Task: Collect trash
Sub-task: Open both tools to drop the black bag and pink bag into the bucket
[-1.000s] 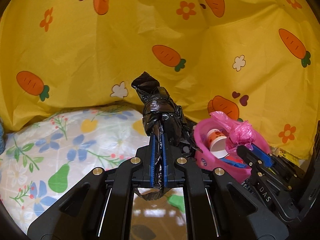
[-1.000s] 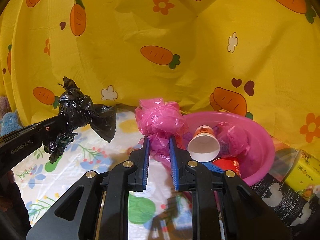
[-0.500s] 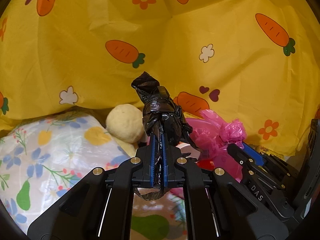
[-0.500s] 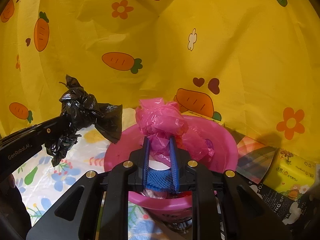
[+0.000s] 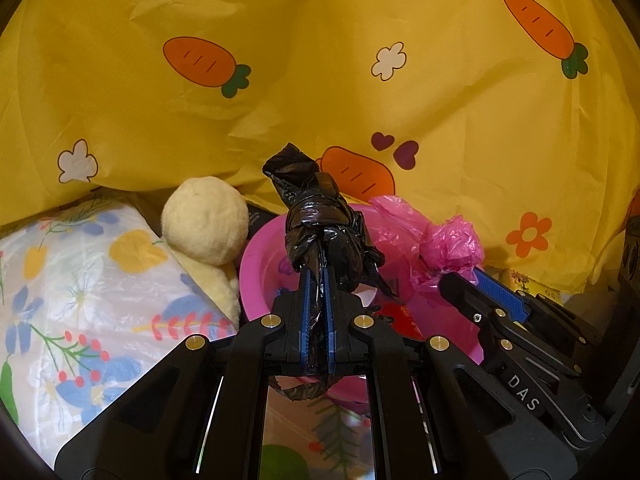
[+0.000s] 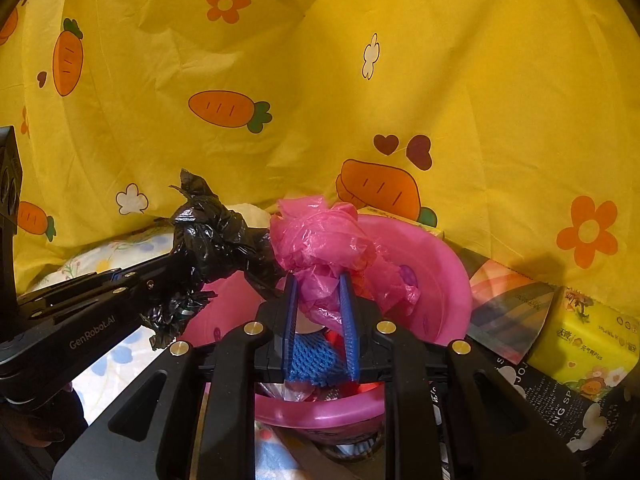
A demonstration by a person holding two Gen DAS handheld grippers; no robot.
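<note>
left tool (image 5: 316,300) clenched on black bag (image 5: 320,232) | right tool (image 6: 318,304) grasping pink bag (image 6: 320,240) | both poised over pink basin (image 6: 436,276), apparently for dropping in

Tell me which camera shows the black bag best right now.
The right wrist view: the black bag appears side-on, clamped in the left gripper over the pink basin. The left wrist view sees the bag end-on, its lower part hidden between the fingers.

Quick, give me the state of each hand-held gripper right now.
Left hand-held gripper: shut on the black plastic bag.
Right hand-held gripper: shut on the pink plastic bag, above the pink basin.
</note>
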